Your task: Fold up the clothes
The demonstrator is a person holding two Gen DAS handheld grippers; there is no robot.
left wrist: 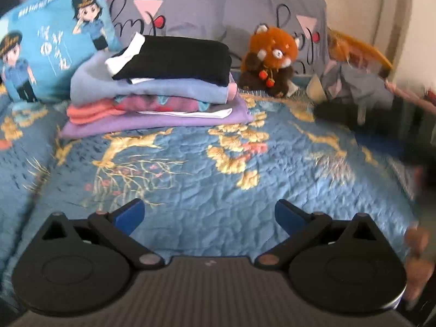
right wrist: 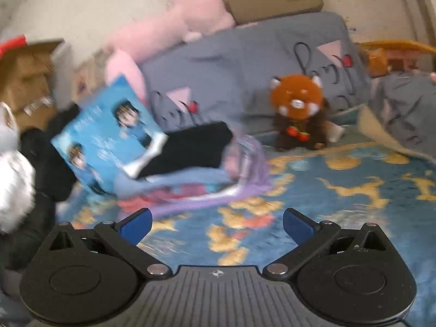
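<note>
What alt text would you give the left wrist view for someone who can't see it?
A stack of folded clothes, black garment on top, sits on a blue patterned bedspread. The left gripper is open and empty above the bedspread. A red panda plush sits right of the stack, a blue cartoon cushion to its left.

Puckered quilted cloth bedspread (left wrist: 190, 169), soft folded fabric stack (left wrist: 152, 87), fuzzy plush panda (left wrist: 269, 57)

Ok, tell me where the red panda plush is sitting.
The red panda plush sits at the head of the bed against the grey pillows, just right of the folded clothes stack in both views.
</note>
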